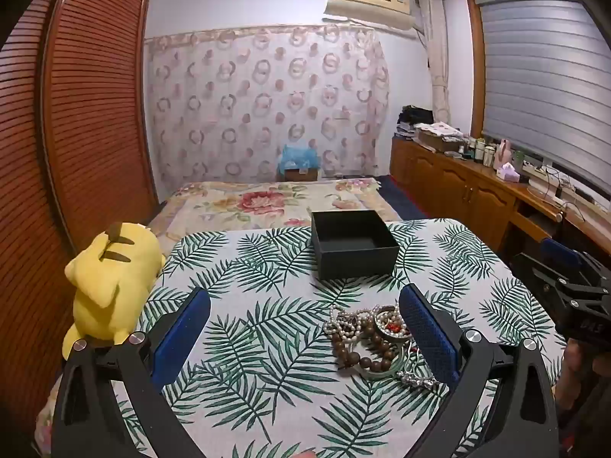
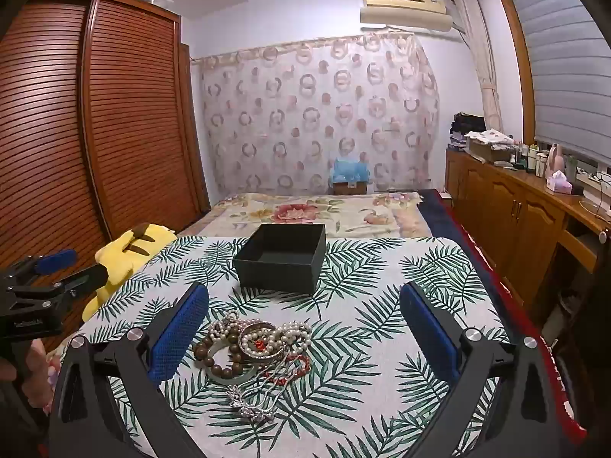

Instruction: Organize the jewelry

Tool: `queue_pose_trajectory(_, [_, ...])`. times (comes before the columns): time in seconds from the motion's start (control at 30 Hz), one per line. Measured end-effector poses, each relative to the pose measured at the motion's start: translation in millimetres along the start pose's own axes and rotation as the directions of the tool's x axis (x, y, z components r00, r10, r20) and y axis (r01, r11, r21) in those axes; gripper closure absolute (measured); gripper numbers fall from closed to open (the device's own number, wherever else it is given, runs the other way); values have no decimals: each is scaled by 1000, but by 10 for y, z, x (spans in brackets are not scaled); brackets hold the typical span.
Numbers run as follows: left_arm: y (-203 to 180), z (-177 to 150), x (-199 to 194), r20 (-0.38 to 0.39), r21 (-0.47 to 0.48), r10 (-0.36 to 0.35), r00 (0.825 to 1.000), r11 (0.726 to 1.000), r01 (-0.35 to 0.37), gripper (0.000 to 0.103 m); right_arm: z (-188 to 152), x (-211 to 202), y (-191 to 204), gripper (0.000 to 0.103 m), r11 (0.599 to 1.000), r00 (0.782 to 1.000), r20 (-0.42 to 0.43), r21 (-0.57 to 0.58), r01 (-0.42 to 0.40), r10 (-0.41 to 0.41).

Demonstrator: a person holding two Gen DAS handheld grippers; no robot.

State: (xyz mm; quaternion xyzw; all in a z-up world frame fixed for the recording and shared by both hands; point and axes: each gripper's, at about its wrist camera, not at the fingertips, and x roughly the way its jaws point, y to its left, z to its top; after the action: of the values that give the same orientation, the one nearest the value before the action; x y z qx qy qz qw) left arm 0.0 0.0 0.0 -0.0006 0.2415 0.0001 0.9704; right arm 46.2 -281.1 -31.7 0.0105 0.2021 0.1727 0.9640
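Both tongs, left (image 1: 305,328) and right (image 2: 305,328), tilt slightly downward over the jewelry pile (image 2: 254,347), jaws spread wide, holding nothing.

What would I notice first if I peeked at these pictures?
Probably the tangled jewelry pile, pearls, brown beads and silver chains, lying on the palm-leaf tablecloth near the front. Just behind it stands an empty black box, open on top. A bright yellow plush toy lies at the table's left edge.

Black box (image 1: 353,244), palm-print cloth (image 1: 252,305) (green/wht).
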Motion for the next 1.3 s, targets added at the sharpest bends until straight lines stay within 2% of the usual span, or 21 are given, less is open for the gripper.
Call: queue_pose_trajectory(1.3, [-12, 2, -29, 8, 1, 1, 1000, 1000, -1, 7, -2, 4, 8, 2, 1000, 1000, -3, -4, 2, -2])
